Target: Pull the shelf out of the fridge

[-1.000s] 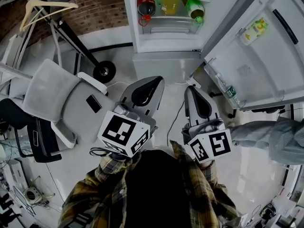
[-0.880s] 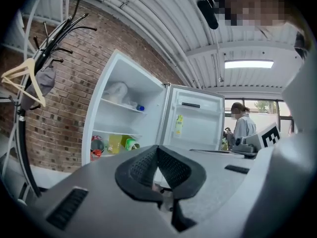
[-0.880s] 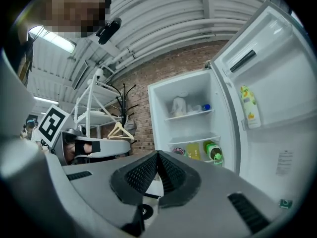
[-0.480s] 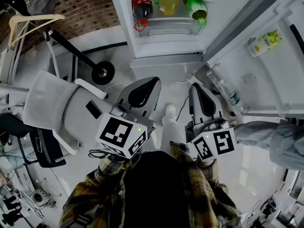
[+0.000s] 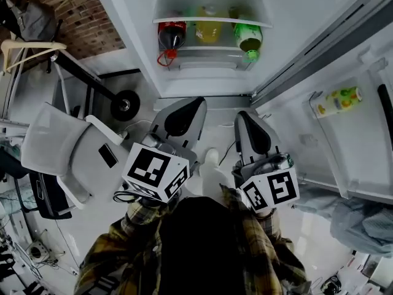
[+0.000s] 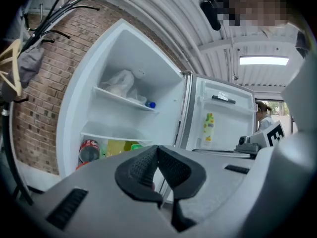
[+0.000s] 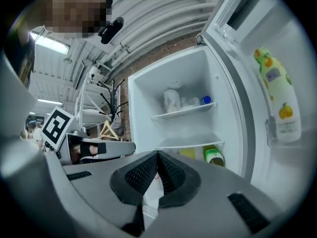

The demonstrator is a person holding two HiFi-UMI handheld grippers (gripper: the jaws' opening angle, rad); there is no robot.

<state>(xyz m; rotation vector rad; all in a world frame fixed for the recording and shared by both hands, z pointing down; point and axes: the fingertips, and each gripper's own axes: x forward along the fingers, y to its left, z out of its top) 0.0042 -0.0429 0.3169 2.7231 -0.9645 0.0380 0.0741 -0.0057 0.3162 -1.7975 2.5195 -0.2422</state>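
Fridge (image 5: 202, 85) stands open at 12 o'clock from the person, with its door (image 5: 344, 134) swung out toward 2 o'clock. Both shelves sit fully inside the cabinet. The lower shelf (image 5: 212, 21) spans the compartment just above three bottles set side by side: a red cola bottle (image 5: 171, 37), a yellow bottle (image 5: 209, 32) and a green bottle (image 5: 249, 40). The upper shelf (image 6: 124, 99) carries a crumpled pale bag (image 6: 119, 83) and a small blue-capped bottle (image 6: 150, 104).

The left hand-held gripper (image 5: 195, 105) and the right hand-held gripper (image 5: 241, 118) are held side by side in front of the fridge, both pointing to 12 o'clock and apart from it. Neither touches a shelf. Each has its jaws pressed together with nothing between the pads — the two gripper views show this plainly.

A yellow-green bottle (image 5: 336, 101) rests in the door. At 9 o'clock stands a pale office chair (image 5: 61, 140) with a dark phone (image 5: 107, 155) on its seat, and a brick wall (image 5: 80, 11) shows at 11 o'clock.
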